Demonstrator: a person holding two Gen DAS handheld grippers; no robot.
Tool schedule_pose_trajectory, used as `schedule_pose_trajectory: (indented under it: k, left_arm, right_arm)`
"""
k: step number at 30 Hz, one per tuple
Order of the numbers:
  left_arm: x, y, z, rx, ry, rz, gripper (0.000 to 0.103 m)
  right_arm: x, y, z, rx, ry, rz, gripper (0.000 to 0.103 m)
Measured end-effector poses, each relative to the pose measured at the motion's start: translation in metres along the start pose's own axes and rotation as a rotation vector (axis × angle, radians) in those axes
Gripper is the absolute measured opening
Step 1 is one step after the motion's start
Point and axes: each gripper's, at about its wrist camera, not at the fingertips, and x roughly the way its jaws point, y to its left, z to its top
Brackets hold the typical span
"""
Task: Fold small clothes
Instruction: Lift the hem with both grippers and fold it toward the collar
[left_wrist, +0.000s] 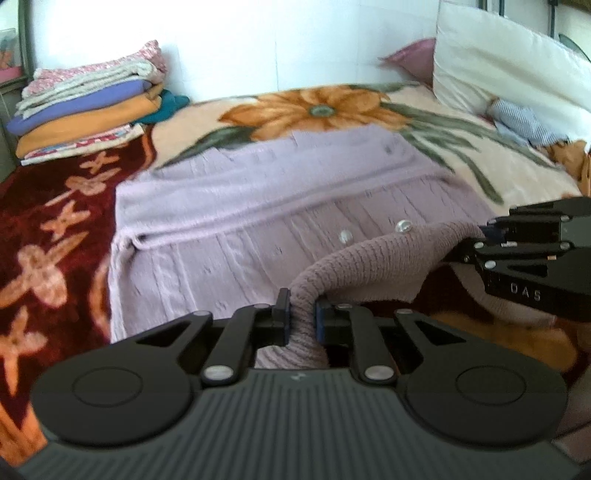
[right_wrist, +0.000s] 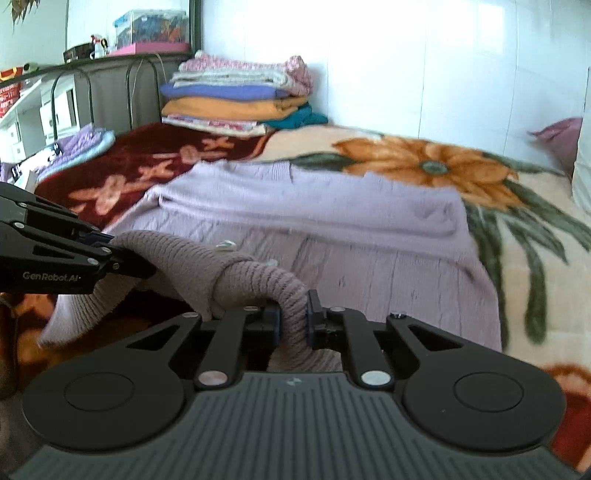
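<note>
Two claws gripping a lilac cardigan's hem.
Left claw (left_wrist: 300, 317) and right claw (right_wrist: 293, 317) are each pinching the cardigan (left_wrist: 258, 221) ribbed edge above the bed (left_wrist: 55, 221).

Bare blanket (right_wrist: 535, 258) right of the cardigan (right_wrist: 332, 229); folded stack (right_wrist: 236, 99) blocks the far corner

Blanket (left_wrist: 332, 107): floral, orange flower on cream, dark red border with pale butterflies; covers the bed
Pillow (left_wrist: 509, 70): white, propped at the wall
Cushion (left_wrist: 413, 55): mauve, beside the pillow
Box (right_wrist: 151, 27): clear, on a shelf
</note>
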Motion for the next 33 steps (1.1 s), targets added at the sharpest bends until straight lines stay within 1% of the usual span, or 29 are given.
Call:
schedule_pose_trajectory:
  k: [4,9,14,21,24,27,30,33]
  left_arm:
    - [-0.001,0.004,0.014,-0.008,-0.05,0.02,0.015]
    - [0.0,0.011,0.039,-0.012,-0.119,0.048,0.015]
    - [0.004,0.018,0.068,-0.017,-0.198,0.069,0.015]
    - [0.015,0.028,0.104,-0.027,-0.279,0.097,0.015]
    - [0.025,0.036,0.119,-0.052,-0.295,0.104,0.015]
    - [0.043,0.045,0.132,-0.07,-0.292,0.118,0.015]
    - [0.068,0.054,0.14,-0.082,-0.269,0.132,0.015]
    - [0.097,0.061,0.14,-0.09,-0.243,0.151,0.015]
  right_arm:
    - [0.003,-0.002,0.017,0.01,-0.043,-0.007,0.013]
    - [0.011,-0.006,0.047,0.015,-0.108,-0.024,0.013]
    - [0.023,-0.014,0.08,0.036,-0.166,-0.042,0.013]
    - [0.051,-0.031,0.127,0.061,-0.221,-0.055,0.013]
    - [0.069,-0.036,0.148,0.066,-0.229,-0.06,0.013]
    - [0.095,-0.04,0.164,0.071,-0.222,-0.068,0.013]
    - [0.125,-0.043,0.171,0.064,-0.201,-0.092,0.013]
    - [0.157,-0.045,0.169,0.063,-0.165,-0.107,0.013]
